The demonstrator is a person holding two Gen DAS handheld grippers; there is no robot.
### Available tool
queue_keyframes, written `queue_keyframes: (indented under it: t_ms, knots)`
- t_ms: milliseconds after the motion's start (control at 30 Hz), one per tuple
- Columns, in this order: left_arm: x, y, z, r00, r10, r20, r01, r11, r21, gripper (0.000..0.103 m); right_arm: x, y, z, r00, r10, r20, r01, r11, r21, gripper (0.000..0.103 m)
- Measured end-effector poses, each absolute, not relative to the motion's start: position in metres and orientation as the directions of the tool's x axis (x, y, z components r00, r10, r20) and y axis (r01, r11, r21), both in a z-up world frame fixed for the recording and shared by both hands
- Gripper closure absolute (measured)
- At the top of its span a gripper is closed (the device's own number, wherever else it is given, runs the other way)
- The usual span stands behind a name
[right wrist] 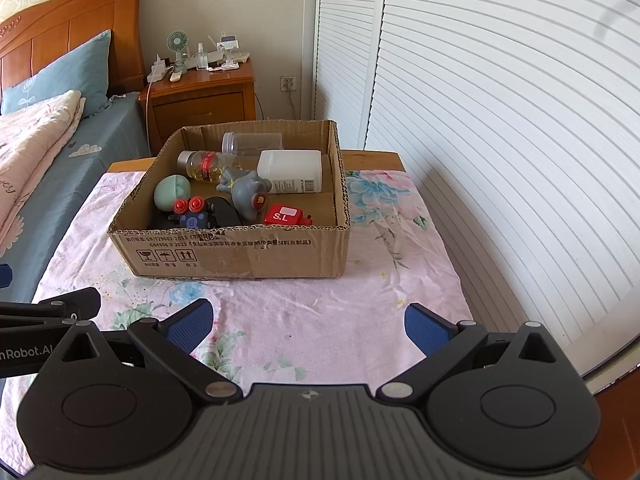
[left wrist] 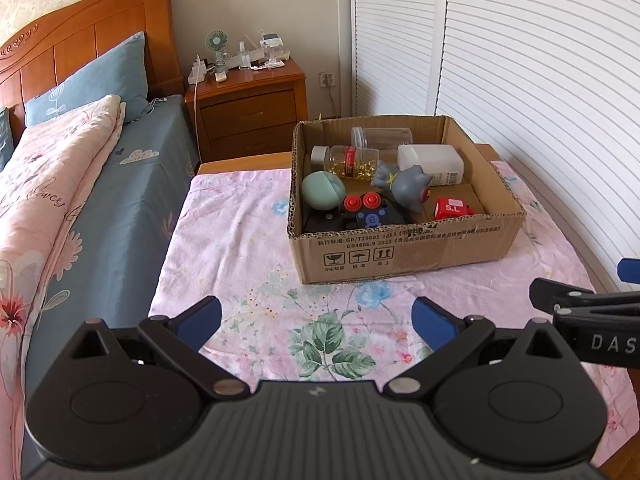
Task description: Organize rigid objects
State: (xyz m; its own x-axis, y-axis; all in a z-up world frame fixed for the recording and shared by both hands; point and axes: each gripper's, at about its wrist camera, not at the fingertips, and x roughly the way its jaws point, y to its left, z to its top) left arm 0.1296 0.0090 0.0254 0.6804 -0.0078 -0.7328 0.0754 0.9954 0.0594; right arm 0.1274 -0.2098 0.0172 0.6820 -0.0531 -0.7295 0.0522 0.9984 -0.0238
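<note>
A cardboard box stands on a table covered with a pink floral cloth. Inside lie a grey toy figure, a pill bottle with a red label, a white bottle, a clear jar, a green egg-shaped thing, a red block and a dark toy with red knobs. My left gripper and right gripper are both open and empty, hovering over the cloth in front of the box.
A bed with a pink quilt lies to the left. A wooden nightstand with small items stands behind the table. White slatted doors run along the right.
</note>
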Motion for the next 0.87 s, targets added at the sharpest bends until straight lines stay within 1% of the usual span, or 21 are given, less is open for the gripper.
queue_keyframes:
  t_ms: [867]
  knots:
    - [0.1262,0.0089,0.0283,0.682,0.004,-0.731,0.064,0.996,0.065,0.002,0.1252,-0.2092,0.0185,0.687,-0.052,-0.725,0.045,0.999,-0.029,0.0]
